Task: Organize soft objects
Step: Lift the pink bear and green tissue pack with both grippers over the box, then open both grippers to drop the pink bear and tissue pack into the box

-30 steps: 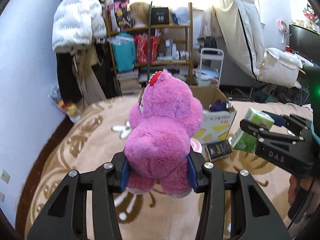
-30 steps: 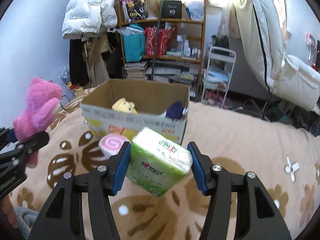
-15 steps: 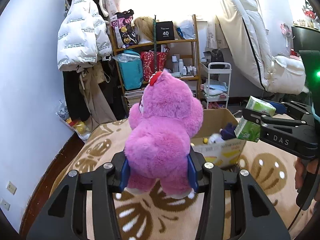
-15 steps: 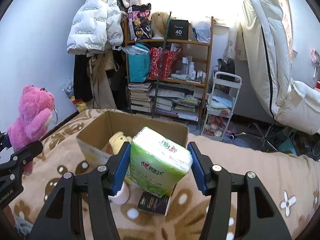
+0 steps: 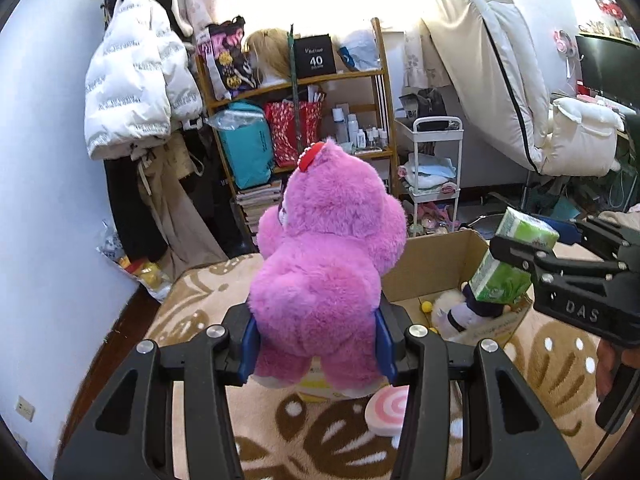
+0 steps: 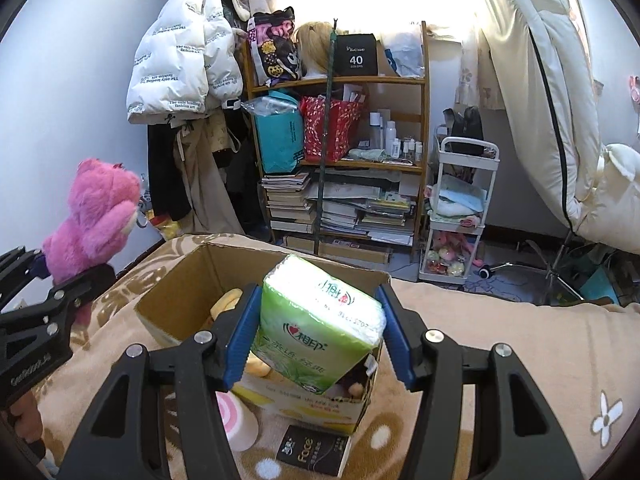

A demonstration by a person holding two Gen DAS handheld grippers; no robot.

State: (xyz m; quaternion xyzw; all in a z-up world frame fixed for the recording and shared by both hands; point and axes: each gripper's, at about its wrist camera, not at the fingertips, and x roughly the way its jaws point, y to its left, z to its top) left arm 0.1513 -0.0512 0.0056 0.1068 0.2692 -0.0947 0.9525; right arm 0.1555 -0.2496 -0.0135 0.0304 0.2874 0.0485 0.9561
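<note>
My left gripper (image 5: 316, 344) is shut on a pink plush bear (image 5: 324, 272) and holds it upright above the near-left corner of an open cardboard box (image 5: 436, 264). The bear also shows at the left of the right wrist view (image 6: 100, 216). My right gripper (image 6: 316, 340) is shut on a green tissue pack (image 6: 316, 324) and holds it tilted above the box (image 6: 176, 300). The pack shows in the left wrist view (image 5: 508, 268) over the box's right side. Inside the box lie a yellow plush (image 6: 228, 304) and a white and dark plush (image 5: 460, 308).
A pink swirl cushion (image 5: 390, 404) and a black pack (image 6: 312, 452) lie on the beige patterned blanket (image 6: 500, 320) in front of the box. Behind stand a cluttered wooden shelf (image 6: 340, 128), a white trolley (image 6: 460, 208) and hanging coats (image 6: 180, 48).
Both grippers have risen and moved forward over the box with their loads. The tissue pack is now above the box's opening, and the bear is above its near-left corner.
</note>
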